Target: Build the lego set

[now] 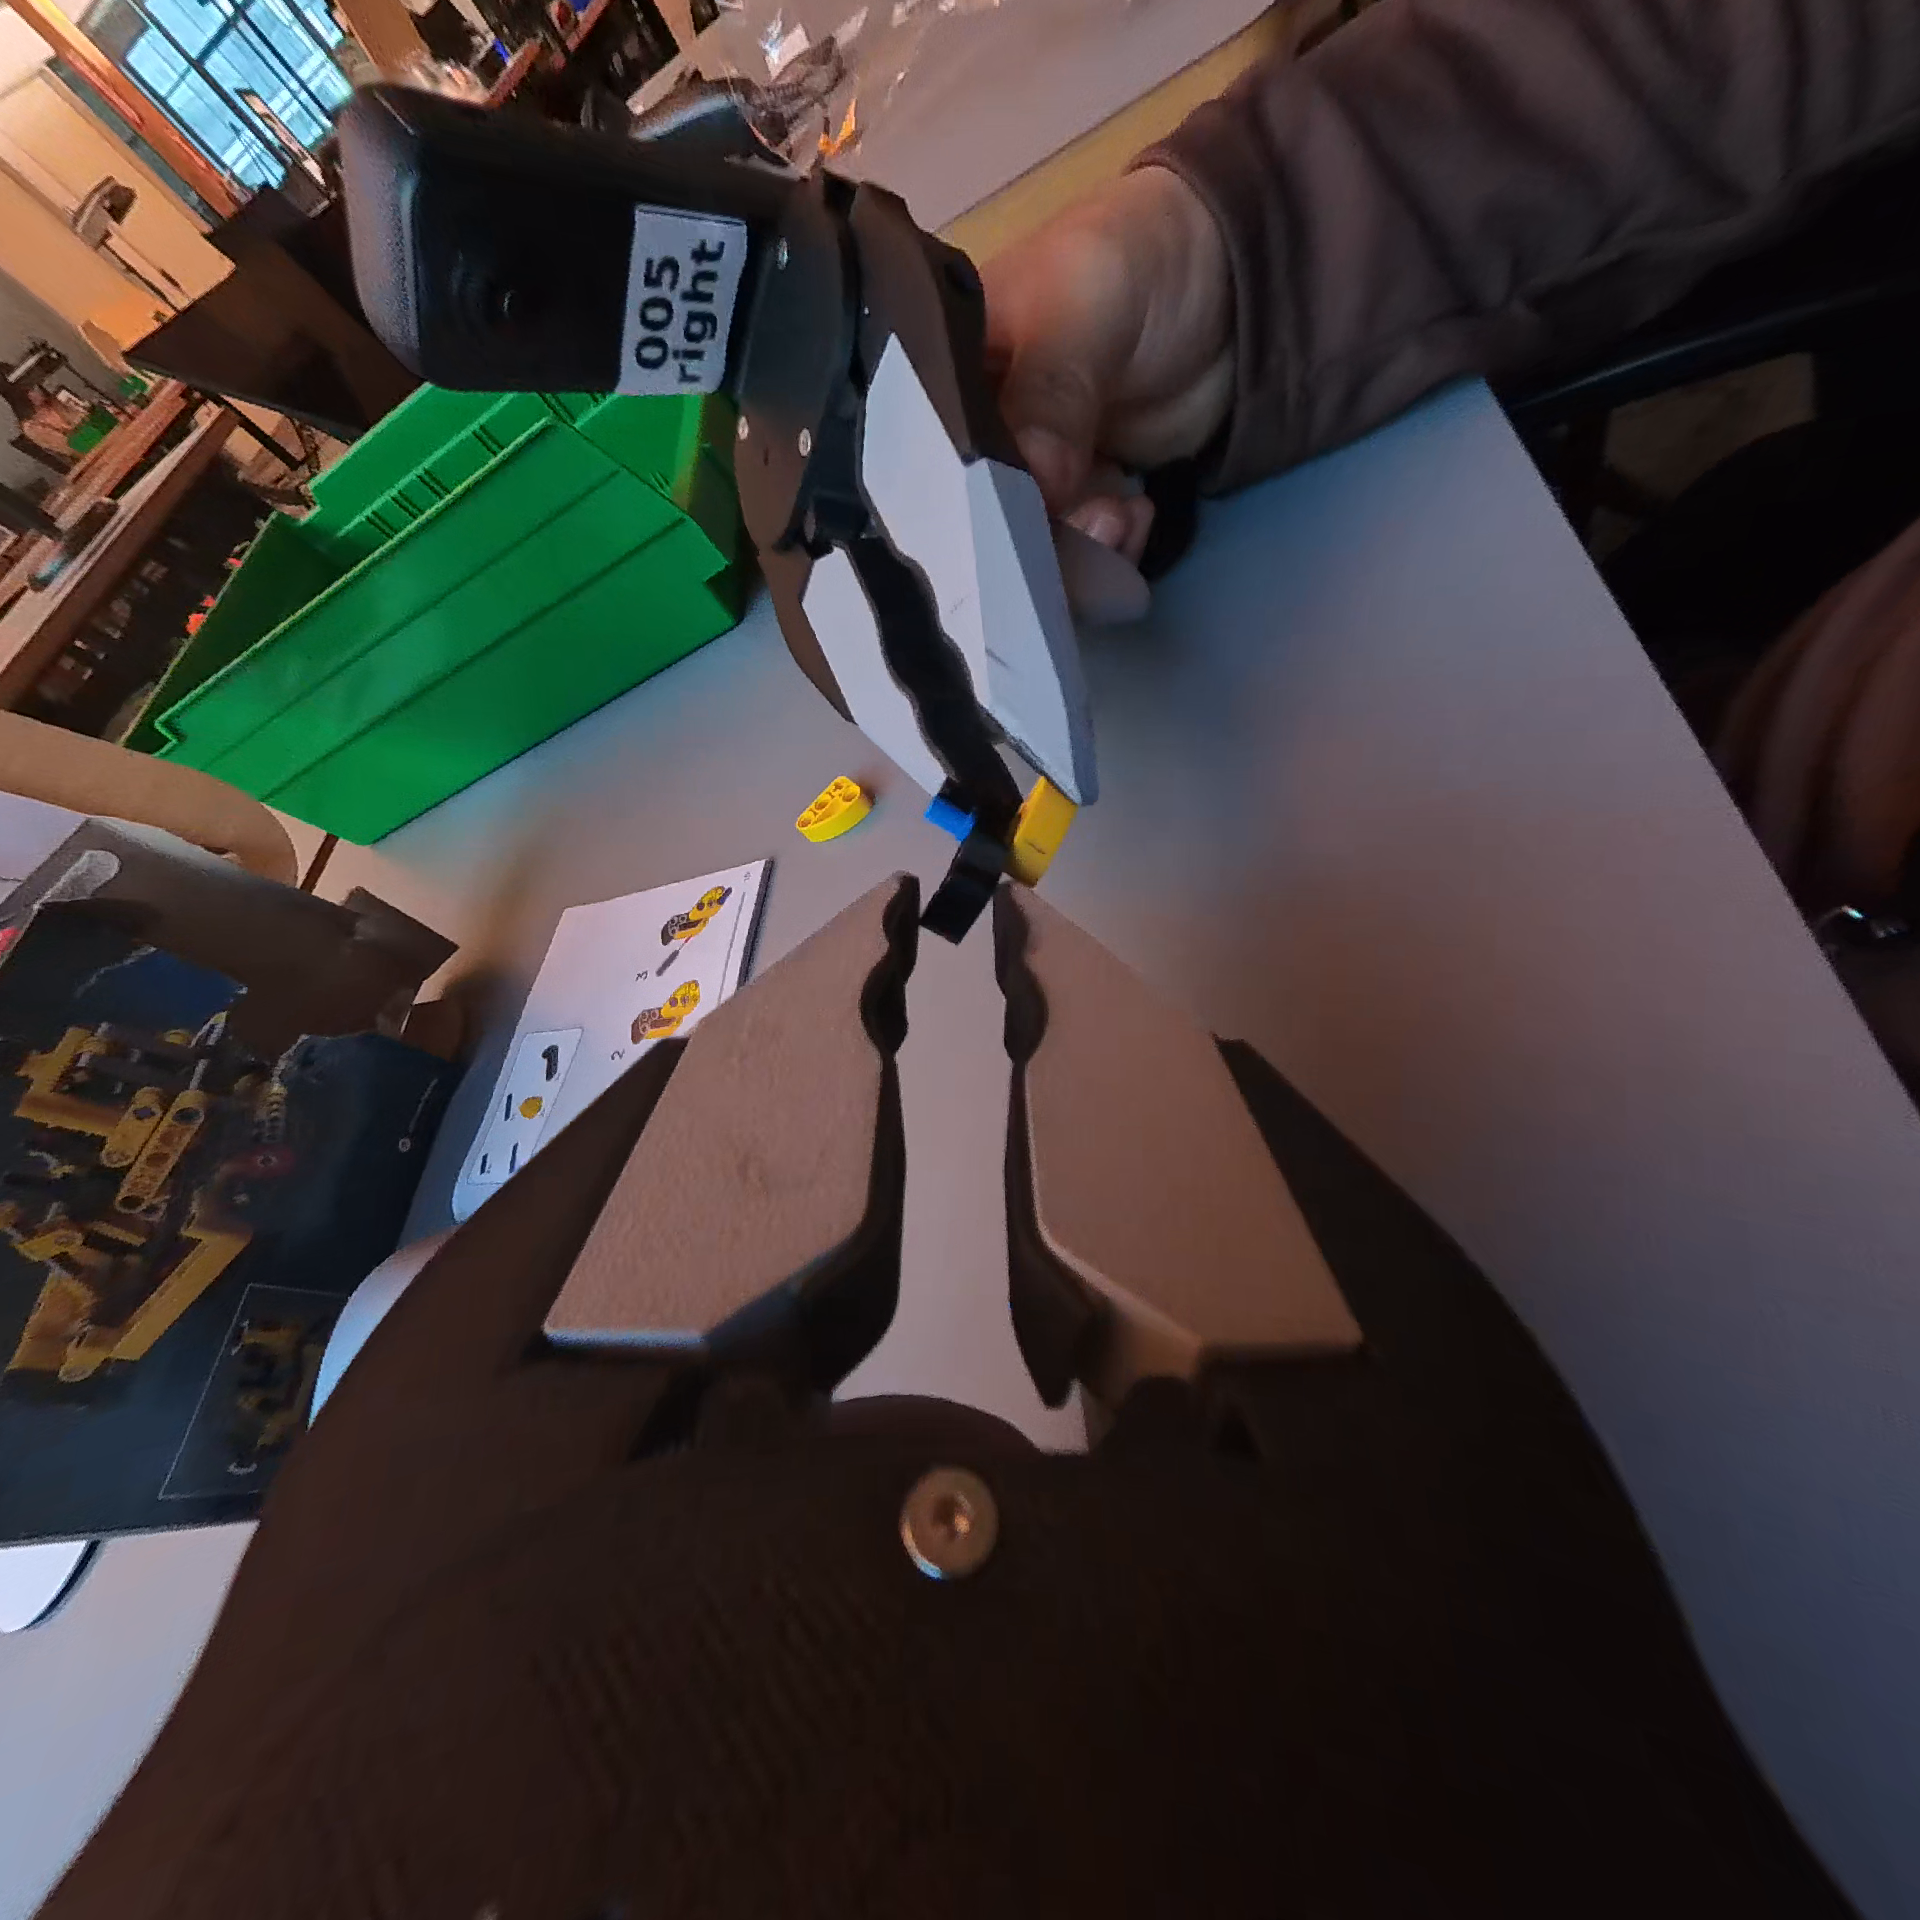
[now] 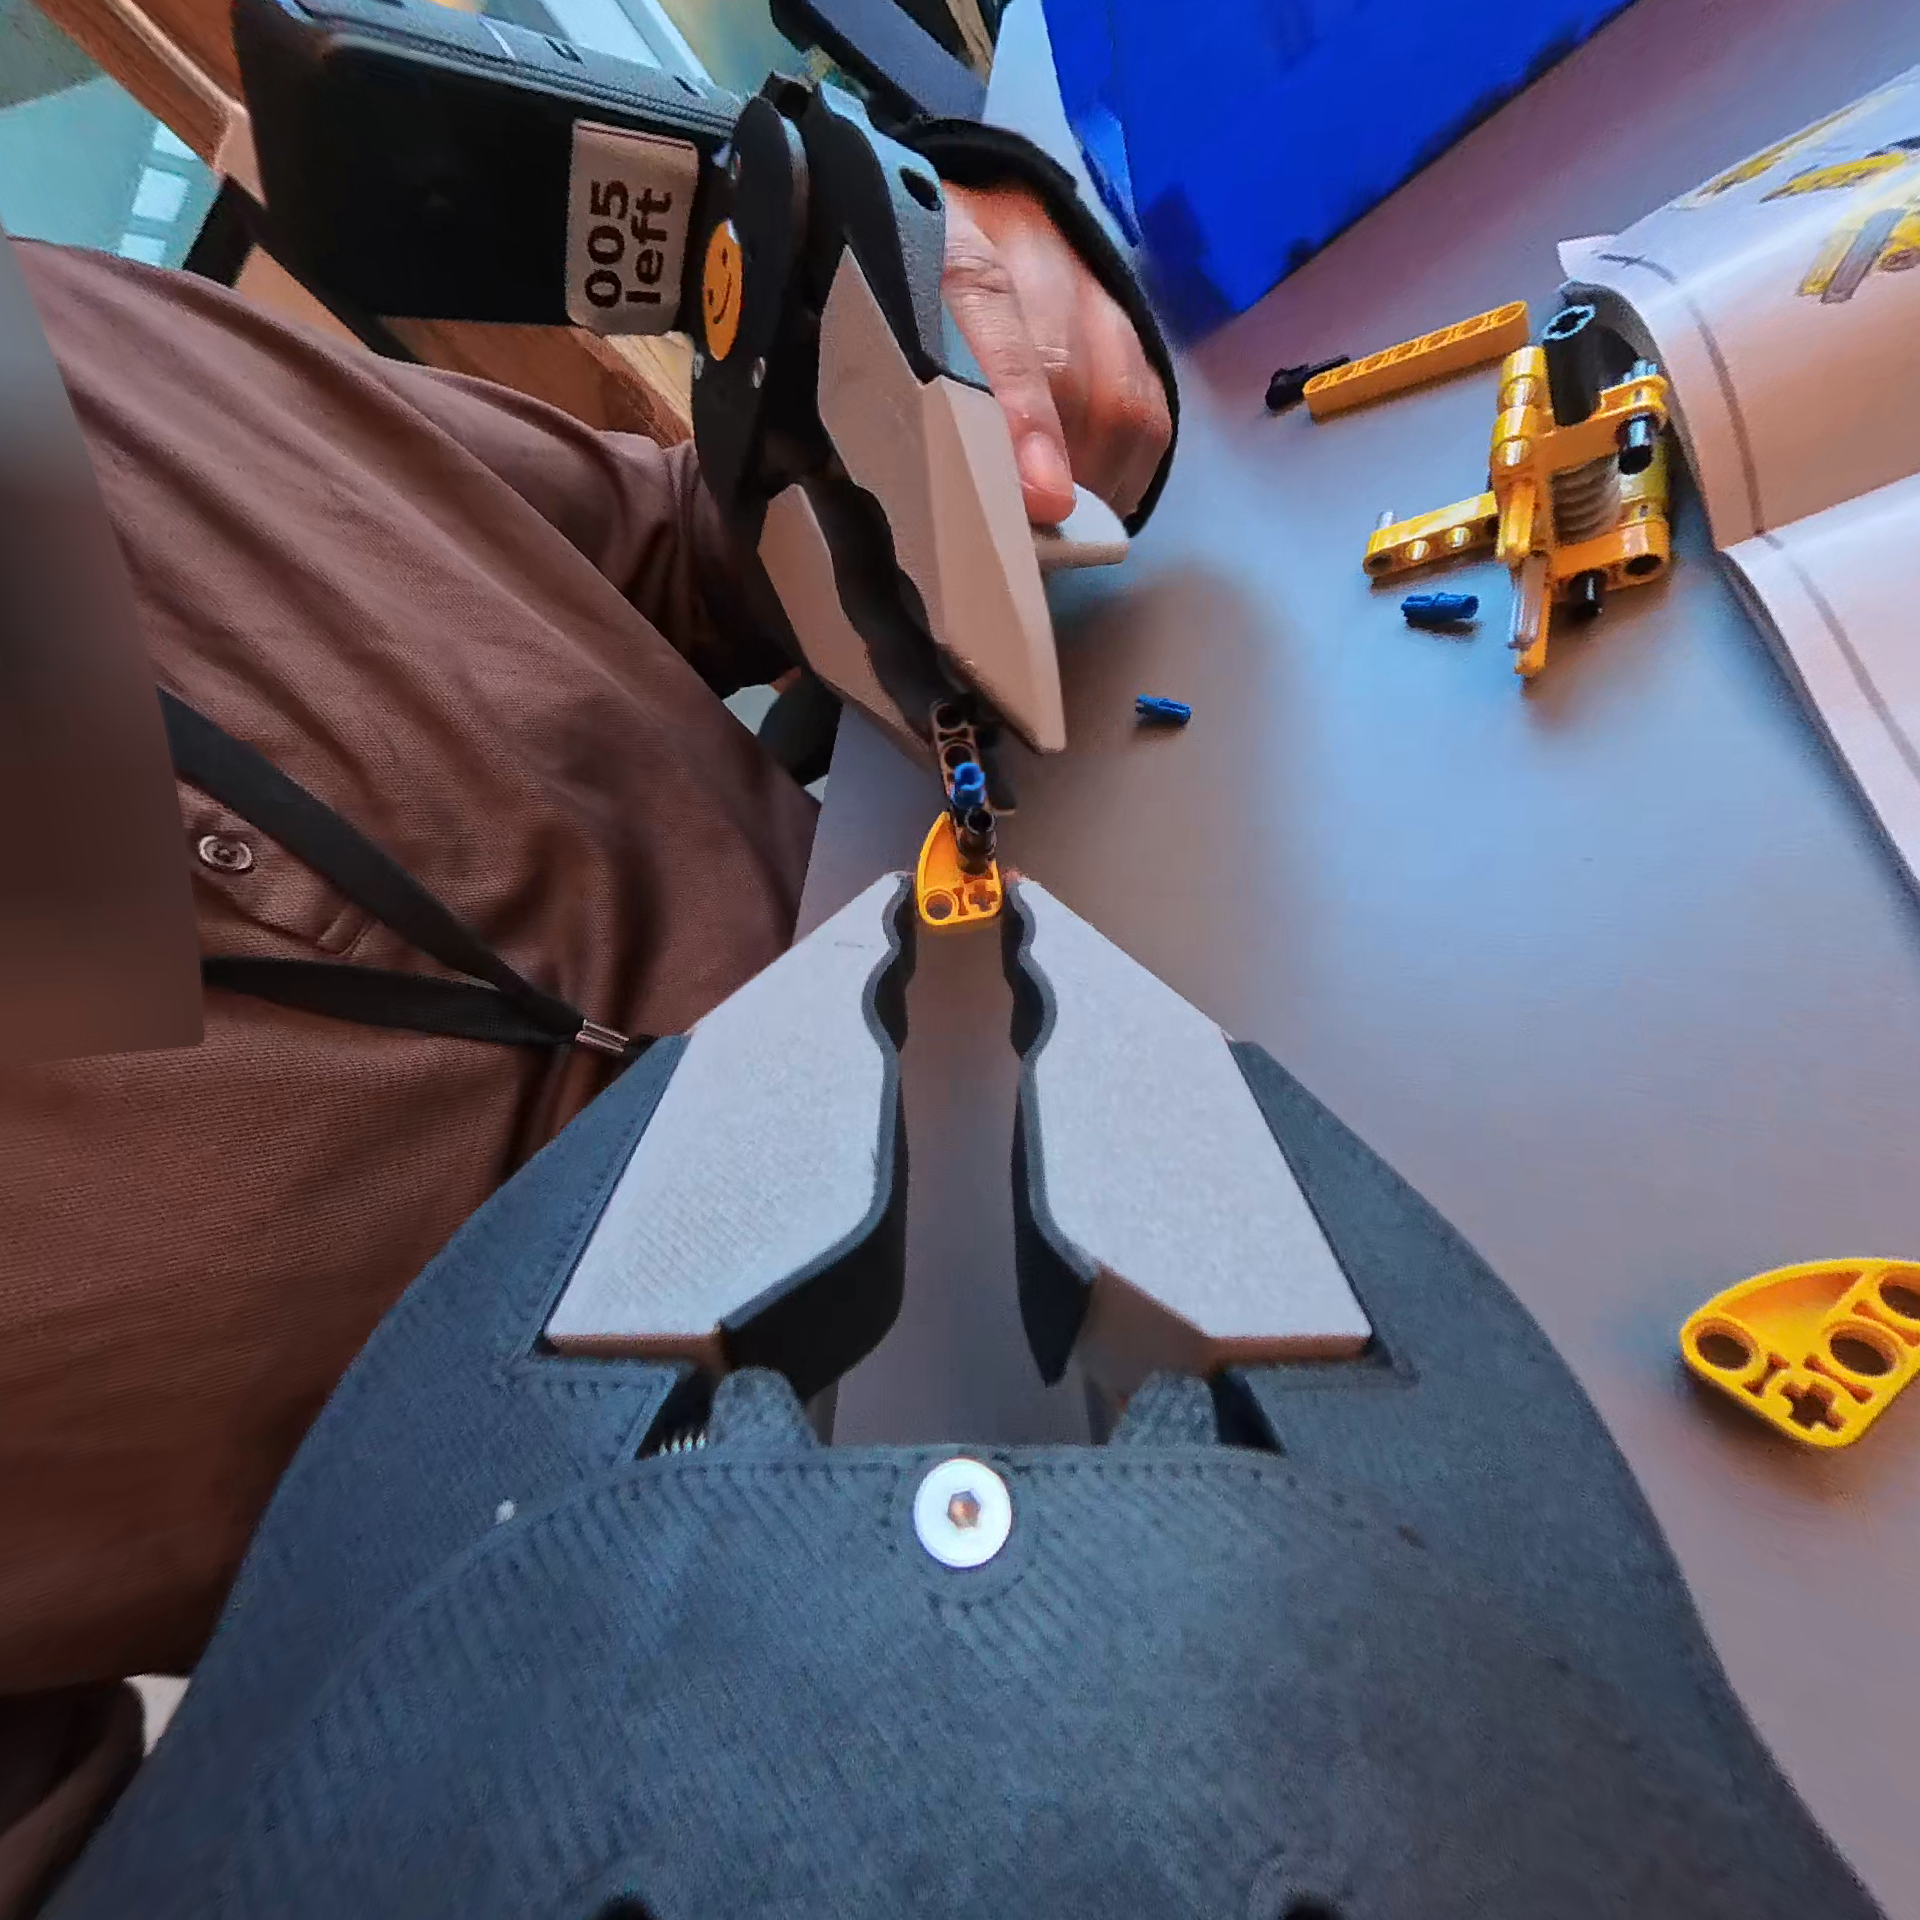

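My left gripper [image 1: 954, 899] is shut on a short black beam [image 1: 961, 883]. In the right wrist view it [image 2: 971, 727] reaches in from above; the black beam [image 2: 951, 732] carries a blue pin [image 2: 968, 784] and a black pin [image 2: 978, 831]. My right gripper [image 2: 958, 891] is shut on a small yellow curved piece [image 2: 956, 883]. In the left wrist view it [image 1: 1013, 795] comes from above with the yellow piece [image 1: 1042, 831] and blue pin [image 1: 951, 816]. The two parts meet tip to tip just above the grey table [image 1: 1351, 935].
A loose yellow curved piece [image 1: 834, 808], an instruction sheet [image 1: 644, 997], green bins [image 1: 468, 603] and the set's box [image 1: 156, 1195] lie left. A half-built yellow assembly [image 2: 1569, 488], a yellow beam [image 2: 1413, 358], blue pins [image 2: 1439, 608], another yellow piece [image 2: 1808, 1351] and a booklet [image 2: 1818, 364] lie right. Left and right tips are no more than a few centimetres apart.
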Demonstrator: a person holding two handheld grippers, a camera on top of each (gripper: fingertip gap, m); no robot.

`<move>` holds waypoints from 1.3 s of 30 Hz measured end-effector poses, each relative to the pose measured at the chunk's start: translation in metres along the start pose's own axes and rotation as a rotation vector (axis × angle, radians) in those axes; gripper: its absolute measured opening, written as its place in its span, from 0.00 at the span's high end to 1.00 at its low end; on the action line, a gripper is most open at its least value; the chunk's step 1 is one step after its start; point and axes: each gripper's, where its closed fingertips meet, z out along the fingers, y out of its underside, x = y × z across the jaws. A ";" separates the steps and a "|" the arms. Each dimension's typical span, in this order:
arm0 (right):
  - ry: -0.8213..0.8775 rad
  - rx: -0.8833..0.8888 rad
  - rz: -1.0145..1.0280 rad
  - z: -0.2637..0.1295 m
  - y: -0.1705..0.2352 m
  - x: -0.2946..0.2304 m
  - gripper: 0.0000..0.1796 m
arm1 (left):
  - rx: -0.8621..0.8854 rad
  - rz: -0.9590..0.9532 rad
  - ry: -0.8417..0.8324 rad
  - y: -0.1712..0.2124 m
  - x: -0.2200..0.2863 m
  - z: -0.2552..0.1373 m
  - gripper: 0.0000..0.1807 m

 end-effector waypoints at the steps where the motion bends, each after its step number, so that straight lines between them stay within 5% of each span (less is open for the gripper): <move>1: -0.003 0.005 0.004 -0.001 -0.001 0.000 0.93 | -0.004 0.001 0.003 0.001 0.000 0.000 0.94; 6: 0.001 0.016 0.016 -0.002 -0.002 0.002 0.93 | -0.027 -0.070 0.043 0.005 0.001 0.001 0.95; 15: 0.055 0.127 0.078 -0.014 -0.015 0.016 0.93 | -0.004 -0.682 0.236 0.016 -0.005 0.004 0.98; 39: 0.161 0.082 -0.018 -0.010 -0.014 0.022 0.92 | -0.036 -0.749 0.267 0.021 -0.002 0.006 0.97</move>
